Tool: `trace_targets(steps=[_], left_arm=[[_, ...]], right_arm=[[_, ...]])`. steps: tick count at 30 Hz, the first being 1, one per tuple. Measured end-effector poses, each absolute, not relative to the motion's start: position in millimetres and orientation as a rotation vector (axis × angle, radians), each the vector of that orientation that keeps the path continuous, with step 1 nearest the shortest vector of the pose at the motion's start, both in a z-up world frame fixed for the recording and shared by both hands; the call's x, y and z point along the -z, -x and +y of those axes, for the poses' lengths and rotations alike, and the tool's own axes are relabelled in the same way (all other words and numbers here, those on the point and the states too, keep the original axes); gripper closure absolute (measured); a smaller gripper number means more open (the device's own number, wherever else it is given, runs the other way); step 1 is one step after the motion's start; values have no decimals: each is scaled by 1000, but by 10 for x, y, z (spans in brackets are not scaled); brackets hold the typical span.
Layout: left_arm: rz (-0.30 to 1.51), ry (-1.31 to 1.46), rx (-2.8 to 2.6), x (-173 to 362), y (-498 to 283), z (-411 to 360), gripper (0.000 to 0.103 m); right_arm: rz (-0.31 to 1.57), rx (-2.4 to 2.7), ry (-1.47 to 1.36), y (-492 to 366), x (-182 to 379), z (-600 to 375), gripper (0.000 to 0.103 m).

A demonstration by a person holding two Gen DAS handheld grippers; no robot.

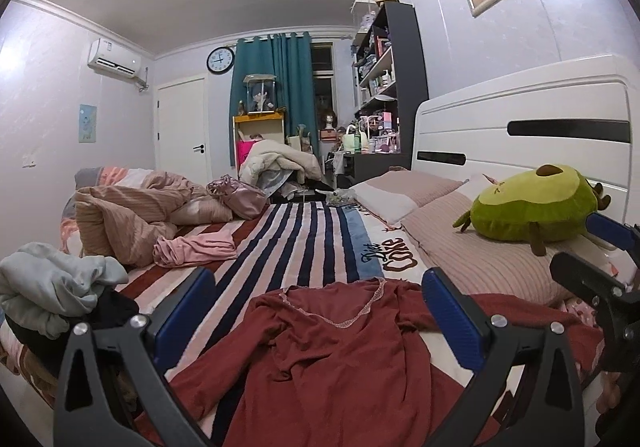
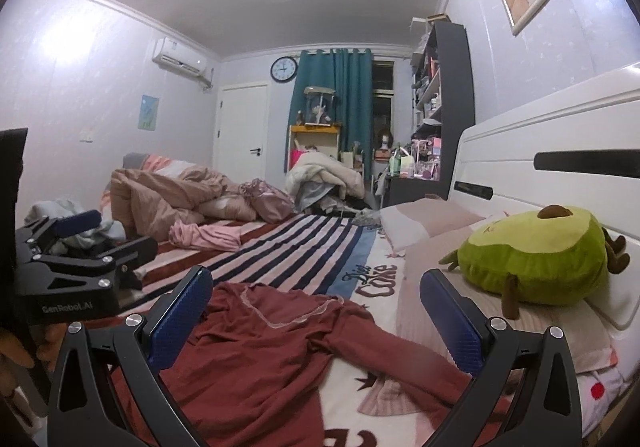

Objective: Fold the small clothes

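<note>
Red top, long-sleeved, with a pale lace trim at the neckline, spread out but rumpled on the striped blanket at the near end of the bed. Neckline toward the far end of the room, one sleeve trailing off toward the pillows. Seen from the right wrist as well, lying mostly to the left of centre, sleeve stretching to the right across the white printed part of the cover.

Left gripper raised above the top, jaws wide apart, nothing between them, blue pads facing inward. Not touching the cloth as far as can be told. Right gripper likewise held over the bed, jaws wide apart and holding nothing (each gripper also visible at the edge of the other's view, the left one marked with a maker's name).

Pink garment crumpled farther up the blanket, well apart from the red top. Heap of pale grey and dark clothes at the left edge of the bed. Bunched pinkish quilt beyond that, with a shiny pink bag beside it. Two pink pillows along the white headboard, green avocado plush toy resting on the nearer pillow. Wall clock beside a teal curtain at the far end.
</note>
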State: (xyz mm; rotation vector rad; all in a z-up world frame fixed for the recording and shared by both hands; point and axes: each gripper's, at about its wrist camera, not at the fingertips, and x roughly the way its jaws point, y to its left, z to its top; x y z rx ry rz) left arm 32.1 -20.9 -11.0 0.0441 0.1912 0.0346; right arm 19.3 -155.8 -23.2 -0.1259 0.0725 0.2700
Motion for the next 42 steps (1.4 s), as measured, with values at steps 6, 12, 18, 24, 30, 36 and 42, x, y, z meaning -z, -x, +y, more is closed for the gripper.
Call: trace_targets(steps=[6, 12, 18, 24, 30, 36, 42], left_arm=[[183, -31, -2, 104, -217, -115, 1], [161, -4, 9, 75, -86, -10, 1], [162, -3, 23, 83, -66, 15, 1], [157, -8, 26, 91, -49, 10, 1], [162, -1, 24, 99, -53, 12, 1], [171, -6, 30, 110, -76, 21, 1], [159, -3, 28, 107, -68, 27, 1]], right_arm=[[53, -253, 132, -3, 205, -1456, 0], [17, -209, 160, 211, 155, -1334, 0], [11, -187, 158, 275, 142, -1317, 0], [22, -182, 151, 254, 162, -1305, 0], [22, -182, 152, 245, 159, -1306, 0], [24, -183, 153, 245, 158, -1299, 0], [23, -179, 160, 237, 159, -1288, 0]])
